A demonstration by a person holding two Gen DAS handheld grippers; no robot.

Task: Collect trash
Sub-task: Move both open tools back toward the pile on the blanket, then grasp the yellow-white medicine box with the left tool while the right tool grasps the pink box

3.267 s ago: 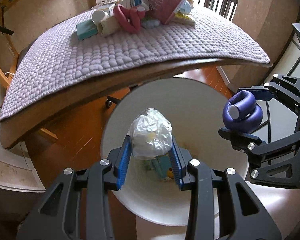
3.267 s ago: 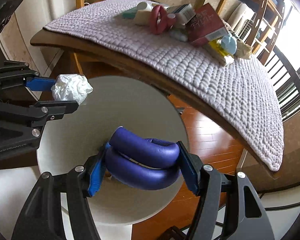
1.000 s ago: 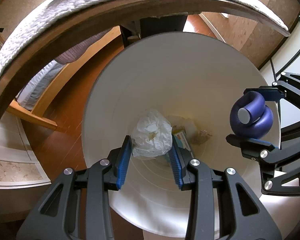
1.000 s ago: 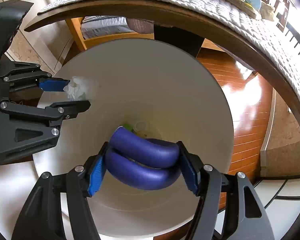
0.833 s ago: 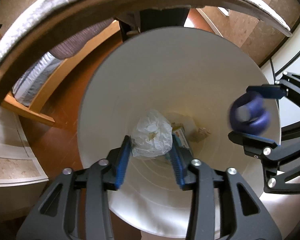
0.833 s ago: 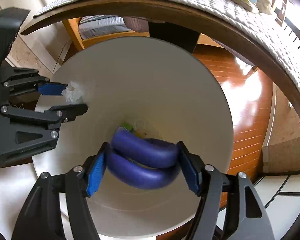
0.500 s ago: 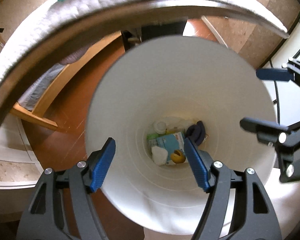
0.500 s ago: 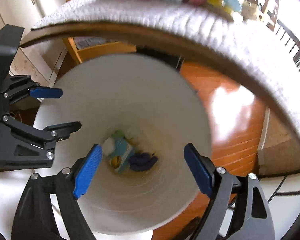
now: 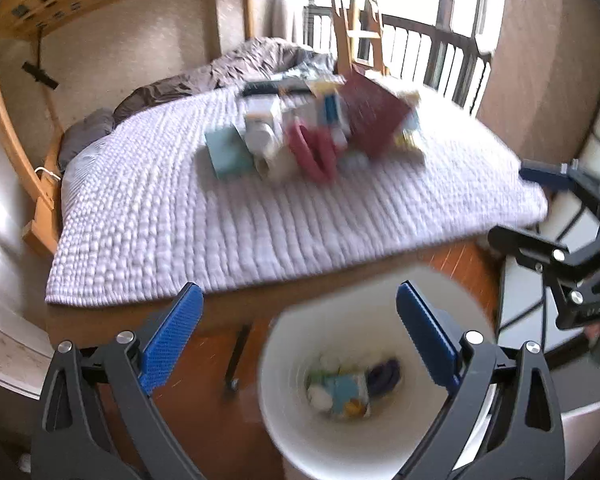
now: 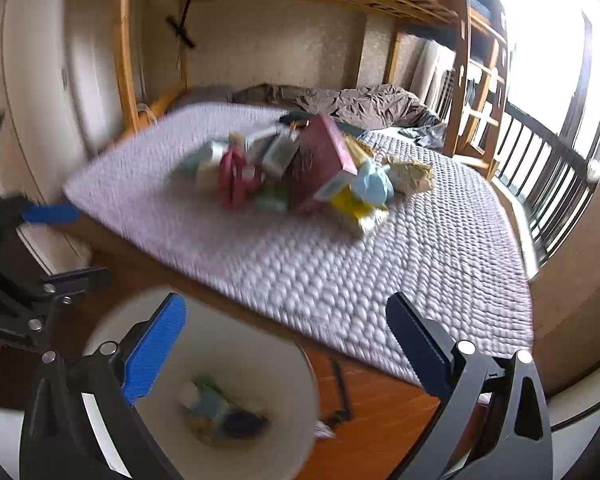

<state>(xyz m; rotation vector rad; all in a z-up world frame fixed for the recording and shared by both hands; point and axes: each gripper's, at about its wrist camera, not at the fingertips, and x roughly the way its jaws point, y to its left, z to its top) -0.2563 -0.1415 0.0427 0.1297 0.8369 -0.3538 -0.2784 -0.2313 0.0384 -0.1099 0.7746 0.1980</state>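
A white bin (image 9: 380,440) stands on the floor below the bed edge, with the white bag wad, the purple item (image 9: 384,374) and other trash at its bottom; it also shows in the right wrist view (image 10: 291,364). My left gripper (image 9: 300,330) is open and empty above the bin's left rim. My right gripper (image 10: 285,340) is open and empty above the bin. A blurred pile of trash (image 9: 312,132) lies on the quilted mat, with a red book (image 10: 326,156), a pink item (image 10: 235,178) and a teal box (image 9: 225,154).
The lilac quilted mat (image 9: 187,216) covers a wooden bed (image 10: 131,248). A grey duvet (image 10: 360,106) lies at the far end. Bunk posts (image 10: 123,40) and a railing (image 10: 548,176) stand around. Wooden floor (image 9: 203,420) lies beside the bin.
Both grippers opened and dropped the white bag wad and the purple item into the bin. Both have since lifted and tilted up toward the bed, and the view is blurred.
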